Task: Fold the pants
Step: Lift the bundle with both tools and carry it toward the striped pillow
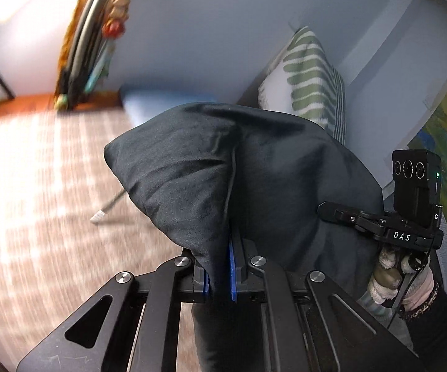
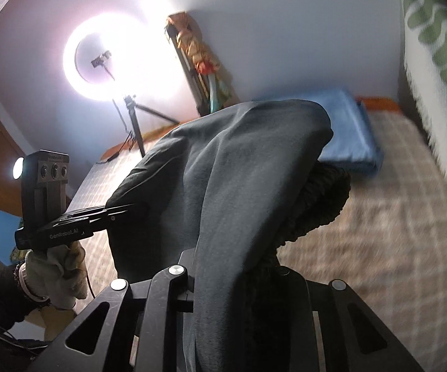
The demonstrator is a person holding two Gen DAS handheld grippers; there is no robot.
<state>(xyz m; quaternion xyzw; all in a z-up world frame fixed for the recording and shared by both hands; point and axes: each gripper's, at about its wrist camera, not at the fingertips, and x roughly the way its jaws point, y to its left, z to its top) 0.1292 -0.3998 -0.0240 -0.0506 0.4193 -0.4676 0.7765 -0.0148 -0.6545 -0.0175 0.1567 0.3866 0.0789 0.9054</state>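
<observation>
Your left tongs (image 1: pixel 220 266) clamped on dark pants (image 1: pixel 223 167), cloth bulging up ahead of them. Your right tongs (image 2: pixel 236 276) also clamped on pants (image 2: pixel 223 173), elastic waistband (image 2: pixel 313 204) hanging at their right side.

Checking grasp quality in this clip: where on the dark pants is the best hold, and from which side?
Probably the elastic waistband, taken at its two ends from the outer sides: its thick gathered edge keeps the dark pants spread. Here the left gripper and the right gripper each pinch bunched cloth, which drapes over the fingers.
</observation>
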